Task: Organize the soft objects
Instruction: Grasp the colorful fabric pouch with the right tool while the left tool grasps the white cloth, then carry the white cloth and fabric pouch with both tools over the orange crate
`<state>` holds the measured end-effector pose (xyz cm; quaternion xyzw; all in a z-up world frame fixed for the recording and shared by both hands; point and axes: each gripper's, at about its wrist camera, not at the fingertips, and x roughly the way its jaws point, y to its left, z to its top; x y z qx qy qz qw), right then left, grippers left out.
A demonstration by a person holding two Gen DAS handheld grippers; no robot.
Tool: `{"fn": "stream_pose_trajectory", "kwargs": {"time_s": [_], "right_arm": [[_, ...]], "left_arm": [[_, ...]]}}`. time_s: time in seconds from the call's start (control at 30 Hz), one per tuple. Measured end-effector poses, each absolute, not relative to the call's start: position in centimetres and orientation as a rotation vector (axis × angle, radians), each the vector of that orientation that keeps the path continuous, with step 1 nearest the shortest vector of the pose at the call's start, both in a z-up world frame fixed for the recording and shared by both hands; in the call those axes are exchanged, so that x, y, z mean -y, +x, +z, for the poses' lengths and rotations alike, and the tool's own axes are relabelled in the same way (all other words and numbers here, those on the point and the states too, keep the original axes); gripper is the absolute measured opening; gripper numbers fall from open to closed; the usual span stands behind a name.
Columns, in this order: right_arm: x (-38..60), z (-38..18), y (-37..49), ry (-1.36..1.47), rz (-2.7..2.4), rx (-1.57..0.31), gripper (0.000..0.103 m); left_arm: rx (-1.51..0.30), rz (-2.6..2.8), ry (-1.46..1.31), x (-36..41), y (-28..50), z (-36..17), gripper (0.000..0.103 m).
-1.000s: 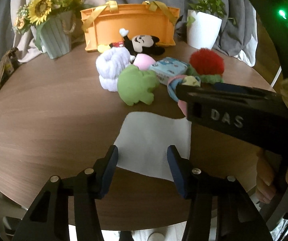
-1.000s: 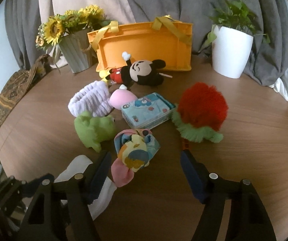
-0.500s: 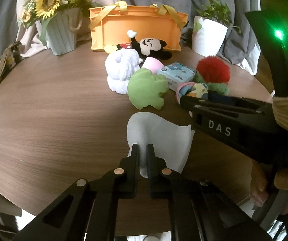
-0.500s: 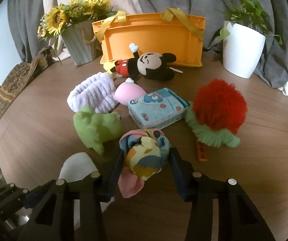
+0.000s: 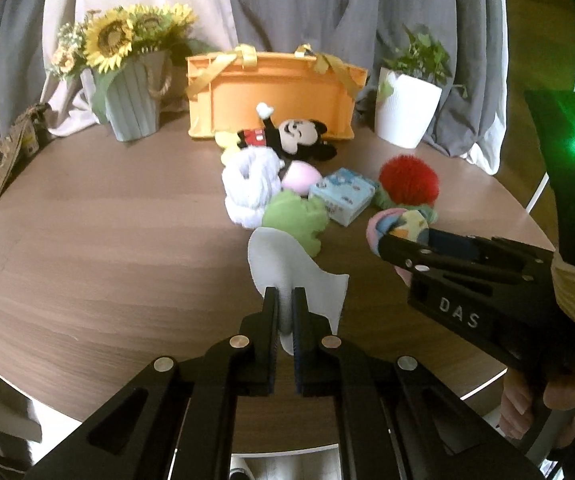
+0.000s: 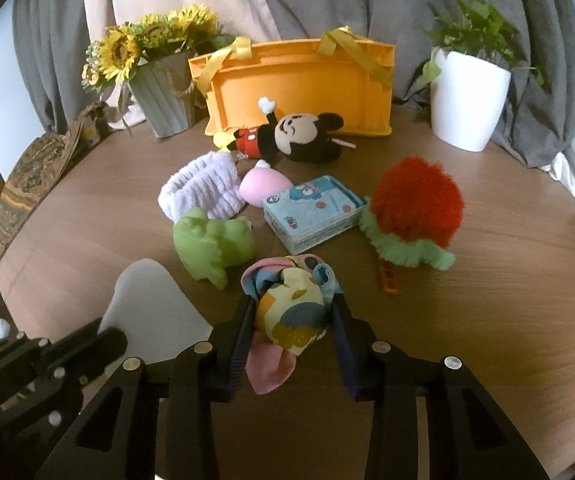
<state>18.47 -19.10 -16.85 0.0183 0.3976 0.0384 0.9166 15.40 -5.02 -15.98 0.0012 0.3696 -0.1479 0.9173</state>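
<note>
My left gripper (image 5: 285,300) is shut on the near edge of a white cloth (image 5: 287,268) and holds it lifted off the wooden table (image 5: 107,240); the cloth also shows in the right wrist view (image 6: 147,304). My right gripper (image 6: 292,308) is shut on a rolled colourful sock bundle (image 6: 291,308), raised just above the table; the bundle also shows in the left wrist view (image 5: 401,224). Beyond lie a green plush frog (image 6: 211,246), a lilac fluffy headband (image 6: 201,192), a pink soft ball (image 6: 263,186), a Mickey plush (image 6: 291,136) and a red-and-green pompom (image 6: 415,208).
An orange bag-like basket (image 6: 303,84) stands at the back of the table. A sunflower pot (image 6: 163,96) is at the back left, a white plant pot (image 6: 467,104) at the back right. A blue tissue pack (image 6: 315,212) lies among the toys. Grey curtains hang behind.
My left gripper closed on the white cloth and lifted its edge. My right gripper closed on the sock bundle and raised it.
</note>
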Motion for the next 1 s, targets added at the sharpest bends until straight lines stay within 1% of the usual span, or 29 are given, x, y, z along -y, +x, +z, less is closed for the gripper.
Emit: {"fn": "stream_pose_trajectory", "kwargs": {"time_s": [0.5, 0.7, 1.0], "right_arm": [[17.5, -10.7, 17.2, 0.065, 0.049, -0.730, 0.039], [16.6, -8.0, 17.9, 0.070, 0.026, -0.682, 0.039], [14.9, -5.0, 20.3, 0.066, -0.009, -0.608, 0.039]], "left_arm": [[-0.627, -0.334, -0.016, 2.6, 16.0, -9.5, 0.008], [-0.562, -0.366, -0.015, 1.5, 17.8, -6.6, 0.008], [-0.500, -0.426, -0.011, -0.6, 21.8, -3.7, 0.008]]}}
